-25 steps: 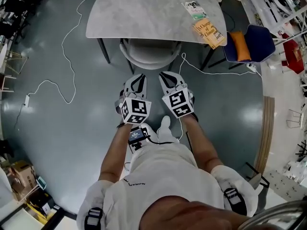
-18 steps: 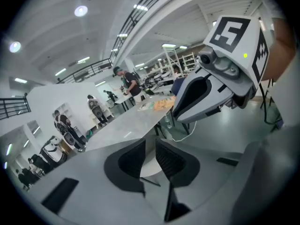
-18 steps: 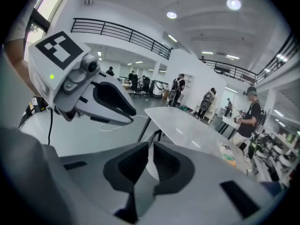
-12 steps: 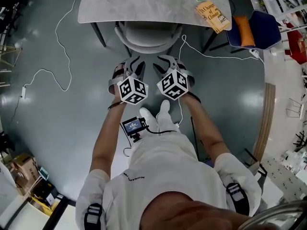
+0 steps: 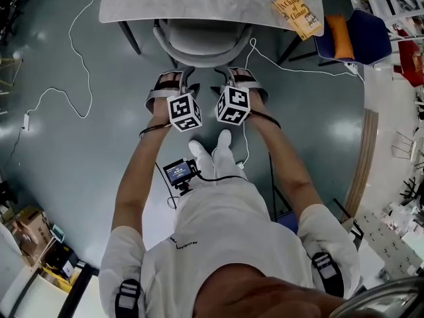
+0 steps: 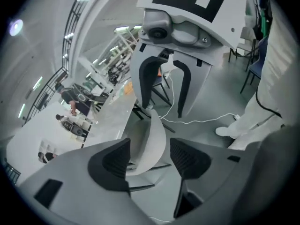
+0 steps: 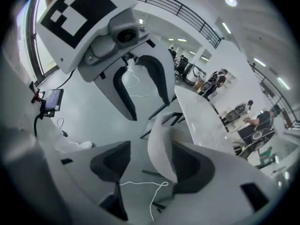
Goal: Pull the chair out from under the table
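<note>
At the near edge of the table (image 5: 199, 2), your left hand-held gripper (image 5: 175, 77) and right hand-held gripper (image 5: 240, 75) straddle the back of the grey chair (image 5: 202, 42), both pairs of jaws opening.

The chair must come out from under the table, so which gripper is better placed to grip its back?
Right, narrowly: the left gripper and right gripper both have jaws opening around the chair back, but it seems to sit deeper in the right one.

Left gripper (image 5: 175, 78), right gripper (image 5: 237, 75) just beside chair (image 5: 202, 42) under table (image 5: 199, 2)
</note>
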The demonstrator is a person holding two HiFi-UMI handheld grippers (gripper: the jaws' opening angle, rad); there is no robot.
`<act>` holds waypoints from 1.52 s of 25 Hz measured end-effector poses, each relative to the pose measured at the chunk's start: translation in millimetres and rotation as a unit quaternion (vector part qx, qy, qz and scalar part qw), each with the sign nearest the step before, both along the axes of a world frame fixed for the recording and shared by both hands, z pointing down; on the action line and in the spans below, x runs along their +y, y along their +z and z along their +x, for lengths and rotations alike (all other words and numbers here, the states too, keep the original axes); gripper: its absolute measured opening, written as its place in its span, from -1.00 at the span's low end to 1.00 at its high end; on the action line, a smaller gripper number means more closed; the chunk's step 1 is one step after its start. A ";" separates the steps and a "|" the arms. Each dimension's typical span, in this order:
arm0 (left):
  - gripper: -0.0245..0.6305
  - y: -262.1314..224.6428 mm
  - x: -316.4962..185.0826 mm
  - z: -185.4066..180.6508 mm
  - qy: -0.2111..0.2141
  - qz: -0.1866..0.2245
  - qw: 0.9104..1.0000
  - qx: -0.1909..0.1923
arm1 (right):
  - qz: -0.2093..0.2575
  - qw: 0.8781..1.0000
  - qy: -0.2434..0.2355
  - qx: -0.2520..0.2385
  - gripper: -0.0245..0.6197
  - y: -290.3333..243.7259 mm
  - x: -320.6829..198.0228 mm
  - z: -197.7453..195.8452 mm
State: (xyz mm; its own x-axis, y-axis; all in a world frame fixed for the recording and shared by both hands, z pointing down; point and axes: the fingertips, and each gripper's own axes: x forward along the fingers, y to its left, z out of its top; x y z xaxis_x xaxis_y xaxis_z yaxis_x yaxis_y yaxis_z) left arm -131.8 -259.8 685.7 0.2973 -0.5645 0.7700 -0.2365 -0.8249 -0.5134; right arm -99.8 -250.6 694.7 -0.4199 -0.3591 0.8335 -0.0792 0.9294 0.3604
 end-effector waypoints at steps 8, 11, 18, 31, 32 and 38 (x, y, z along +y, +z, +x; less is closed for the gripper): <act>-0.13 47.8 -24.8 -11.7 0.057 0.019 0.994 -0.096 | 0.029 0.996 -0.043 0.067 -0.04 42.2 -32.4 3.1; -0.13 62.7 -39.7 -14.4 0.061 0.031 0.992 -0.107 | 0.044 0.994 -0.052 0.083 -0.04 55.8 -47.7 4.2; -0.13 94.7 -53.1 -10.0 0.077 0.021 0.990 -0.117 | 0.035 0.991 -0.061 0.113 -0.04 91.9 -62.5 12.6; -0.43 115.2 -69.8 -13.5 0.089 0.016 0.986 -0.139 | 0.055 0.987 -0.068 0.133 -0.23 118.6 -79.4 8.7; -0.47 116.7 -68.4 -14.2 0.090 0.015 0.986 -0.139 | 0.057 0.987 -0.068 0.134 -0.39 118.9 -79.9 8.8; -0.69 121.7 -61.0 -15.5 0.093 0.007 0.986 -0.136 | 0.052 0.986 -0.075 0.138 -0.62 123.2 -75.1 8.4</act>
